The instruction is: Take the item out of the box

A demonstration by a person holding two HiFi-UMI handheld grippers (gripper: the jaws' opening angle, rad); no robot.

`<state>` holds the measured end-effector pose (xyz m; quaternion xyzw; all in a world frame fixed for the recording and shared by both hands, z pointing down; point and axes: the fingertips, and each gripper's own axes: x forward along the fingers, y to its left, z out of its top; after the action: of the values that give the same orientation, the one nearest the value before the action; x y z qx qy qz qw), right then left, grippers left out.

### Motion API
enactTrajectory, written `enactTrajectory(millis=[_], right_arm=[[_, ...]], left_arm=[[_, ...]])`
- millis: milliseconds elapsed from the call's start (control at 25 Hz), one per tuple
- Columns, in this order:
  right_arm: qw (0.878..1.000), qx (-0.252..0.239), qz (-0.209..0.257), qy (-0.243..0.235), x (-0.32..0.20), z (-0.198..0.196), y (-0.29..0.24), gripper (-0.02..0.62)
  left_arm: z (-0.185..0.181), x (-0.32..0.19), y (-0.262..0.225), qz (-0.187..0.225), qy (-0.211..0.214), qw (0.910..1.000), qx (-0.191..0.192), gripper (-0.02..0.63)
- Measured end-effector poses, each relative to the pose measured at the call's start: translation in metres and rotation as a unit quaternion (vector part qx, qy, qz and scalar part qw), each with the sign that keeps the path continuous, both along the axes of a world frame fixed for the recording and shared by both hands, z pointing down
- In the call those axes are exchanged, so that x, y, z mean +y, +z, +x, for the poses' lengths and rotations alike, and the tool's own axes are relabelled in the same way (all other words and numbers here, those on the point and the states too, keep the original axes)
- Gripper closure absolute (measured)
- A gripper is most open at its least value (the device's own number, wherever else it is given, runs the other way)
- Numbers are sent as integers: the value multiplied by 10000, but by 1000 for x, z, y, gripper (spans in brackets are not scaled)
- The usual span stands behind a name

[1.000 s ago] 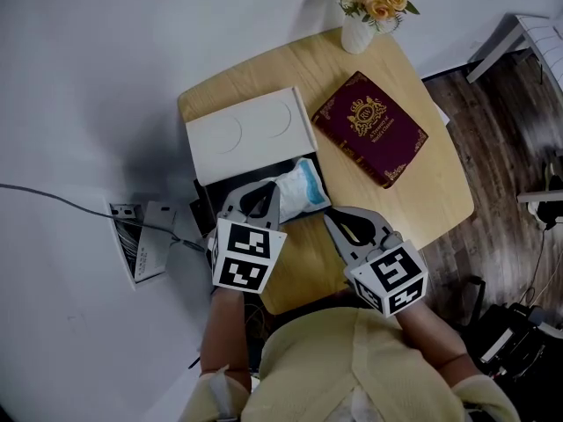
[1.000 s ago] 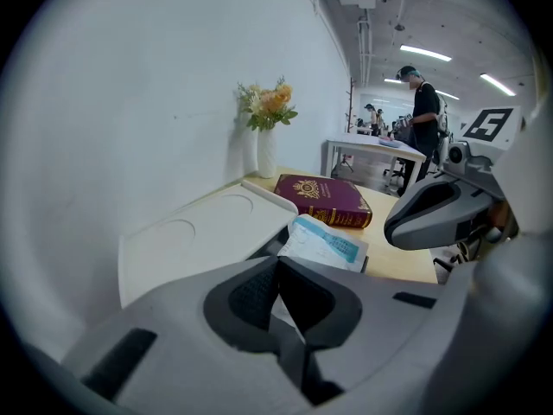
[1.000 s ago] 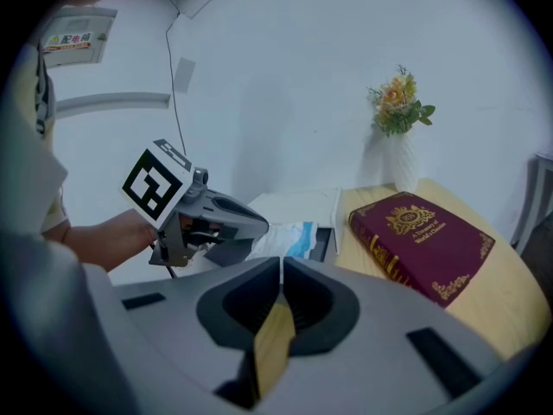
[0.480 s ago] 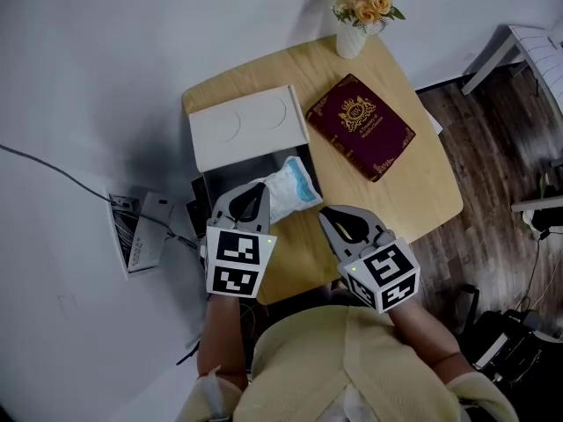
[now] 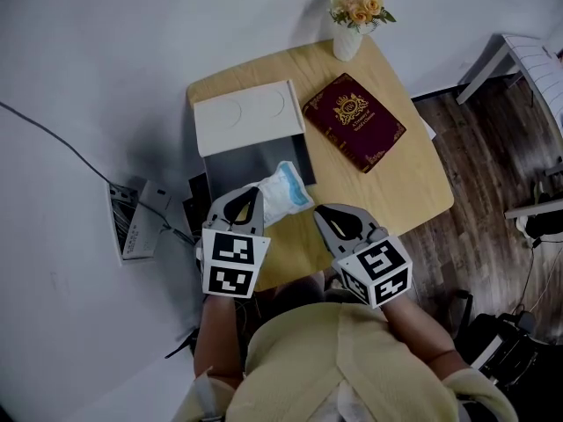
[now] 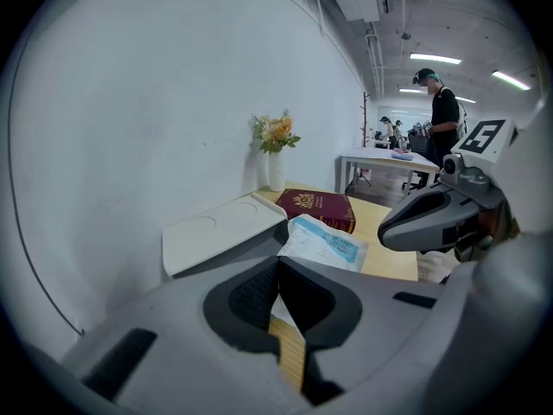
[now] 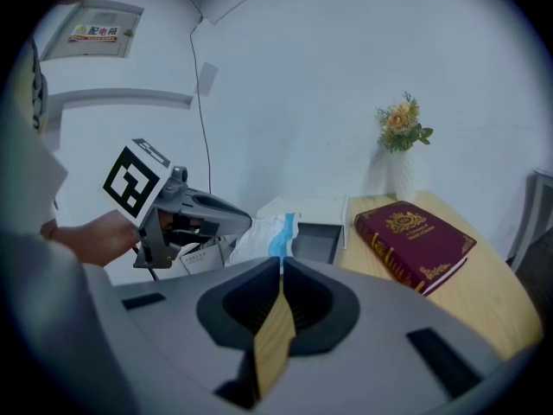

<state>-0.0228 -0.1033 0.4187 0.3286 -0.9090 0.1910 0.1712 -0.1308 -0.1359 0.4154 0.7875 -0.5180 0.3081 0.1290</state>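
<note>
The wooden worktop (image 5: 413,192) holds an open dark box (image 5: 251,161) (its white lid (image 5: 246,117) lies behind it) and a red book (image 5: 354,121) beside it. The left tool (image 5: 255,193) is pinched tight on a corner of the white and blue packet (image 5: 286,190), which seems to hang over the box's near edge. The right tool (image 5: 320,212) is closed on nothing, near the packet.
</note>
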Motion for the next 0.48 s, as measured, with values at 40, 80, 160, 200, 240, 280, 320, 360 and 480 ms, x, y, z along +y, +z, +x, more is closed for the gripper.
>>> enactTrajectory(millis=[40,80,160,200,240,280,320,360,480], right_arm=[[10000,7,9,-4,2,0,0,563],[10000,14,19,-8,4,1,-1,563],[10000,25,36,-15,8,1,-1,563],[10000,26,41,-14,9,1,-1,563],[10000,29,46,-10,11,2,-1,563],[10000,31,52,-3,13,3,-1,563],[10000,33,59,7,15,4,-2,563],[10000,36,67,18,16,4,-2,563],[9999,42,91,35,20,6,-4,563]], left_arm=[[0,3,0,10,-13,10000,-27,584],[0,7,0,19,-26,10000,-66,584],[-1,13,1,23,-55,9999,-116,584],[-1,16,1,17,-66,9999,-107,585],[0,20,2,10,-76,9999,-84,584],[0,23,2,4,-81,9999,-61,584],[1,27,2,0,-81,10000,-46,584],[3,30,3,-4,-77,10000,-35,584],[6,37,3,-13,-70,10000,-10,584]])
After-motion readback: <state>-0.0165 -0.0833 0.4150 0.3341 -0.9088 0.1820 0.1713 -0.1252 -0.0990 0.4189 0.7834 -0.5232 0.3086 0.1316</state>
